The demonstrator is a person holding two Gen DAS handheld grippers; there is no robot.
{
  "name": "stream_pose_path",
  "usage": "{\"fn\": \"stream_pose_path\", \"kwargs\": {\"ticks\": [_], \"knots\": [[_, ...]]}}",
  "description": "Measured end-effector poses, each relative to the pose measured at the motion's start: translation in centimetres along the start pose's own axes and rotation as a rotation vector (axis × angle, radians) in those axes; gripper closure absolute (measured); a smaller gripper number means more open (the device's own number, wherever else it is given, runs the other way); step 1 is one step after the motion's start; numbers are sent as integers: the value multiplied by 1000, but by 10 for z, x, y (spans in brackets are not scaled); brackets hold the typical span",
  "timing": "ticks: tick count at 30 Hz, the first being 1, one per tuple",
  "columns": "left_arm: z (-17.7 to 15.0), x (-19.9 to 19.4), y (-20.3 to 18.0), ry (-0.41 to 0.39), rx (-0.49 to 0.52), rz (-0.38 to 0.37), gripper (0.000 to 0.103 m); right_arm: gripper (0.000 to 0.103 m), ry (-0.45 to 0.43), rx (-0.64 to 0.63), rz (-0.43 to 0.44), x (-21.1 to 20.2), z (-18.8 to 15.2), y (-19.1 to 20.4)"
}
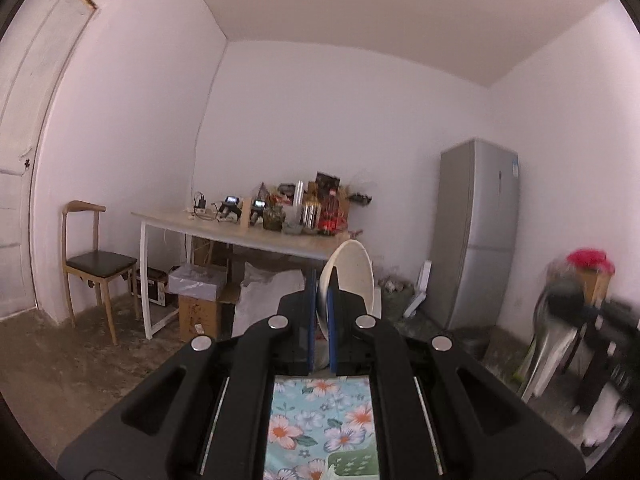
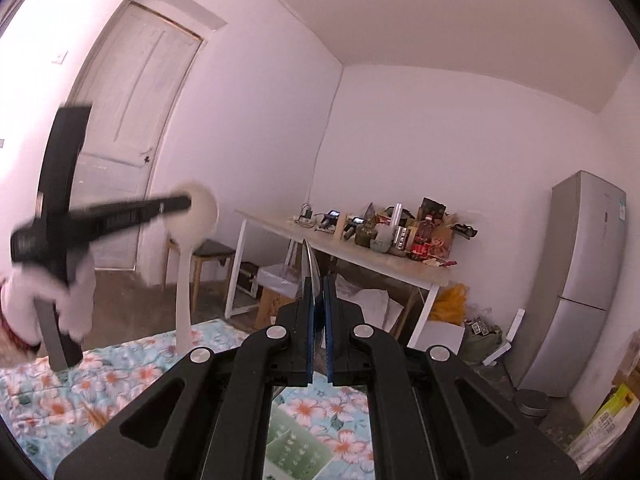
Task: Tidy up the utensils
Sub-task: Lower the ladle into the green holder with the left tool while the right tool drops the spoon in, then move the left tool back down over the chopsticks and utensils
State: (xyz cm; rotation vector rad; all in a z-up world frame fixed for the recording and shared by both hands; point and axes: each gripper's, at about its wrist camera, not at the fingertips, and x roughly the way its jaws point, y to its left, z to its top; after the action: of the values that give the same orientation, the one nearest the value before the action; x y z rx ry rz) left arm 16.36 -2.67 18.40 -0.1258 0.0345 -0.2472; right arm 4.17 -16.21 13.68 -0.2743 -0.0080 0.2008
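In the left wrist view my left gripper (image 1: 322,284) is shut on the rim of a white spoon (image 1: 350,272), whose wide bowl stands up past the fingertips. The right wrist view shows the same white spoon (image 2: 196,216) from the side, blurred, its long handle hanging down toward the floral cloth (image 2: 100,380), with a white-gloved hand (image 2: 76,292) holding that gripper. My right gripper (image 2: 318,286) is shut on a thin shiny metal utensil (image 2: 310,268), seen edge-on and sticking up between the blue pads. Both grippers point level, above the cloth.
A cluttered white table (image 1: 256,236) stands at the far wall with boxes (image 1: 198,312) beneath it. A wooden chair (image 1: 96,256) is to its left, a grey fridge (image 1: 476,232) to its right. A green patterned sheet (image 2: 300,452) lies on the cloth below.
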Motion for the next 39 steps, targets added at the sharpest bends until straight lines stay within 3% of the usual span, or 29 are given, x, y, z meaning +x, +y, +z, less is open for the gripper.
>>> {"fn": "stream_pose_path", "kwargs": {"ticks": [16,23,27,31,34,39], "knots": [[-67,42,1,117,78,74,99,99,107,74,-10,45,-64,-20],[-90,48,11,193,38,71,98,98,170,148,7,51,-86,-20],[-94,45,23,220,-6,68,78,94,215,233,16,48,-98,-25],[-88,30,31,217,-37,68,61,59,188,273,-10,31,-97,-25],[-81,14,37,213,-60,63,54,52,152,290,-29,14,-89,-25],[-71,-15,47,226,-108,35,44,31,100,288,-61,-21,-73,-14]]}}
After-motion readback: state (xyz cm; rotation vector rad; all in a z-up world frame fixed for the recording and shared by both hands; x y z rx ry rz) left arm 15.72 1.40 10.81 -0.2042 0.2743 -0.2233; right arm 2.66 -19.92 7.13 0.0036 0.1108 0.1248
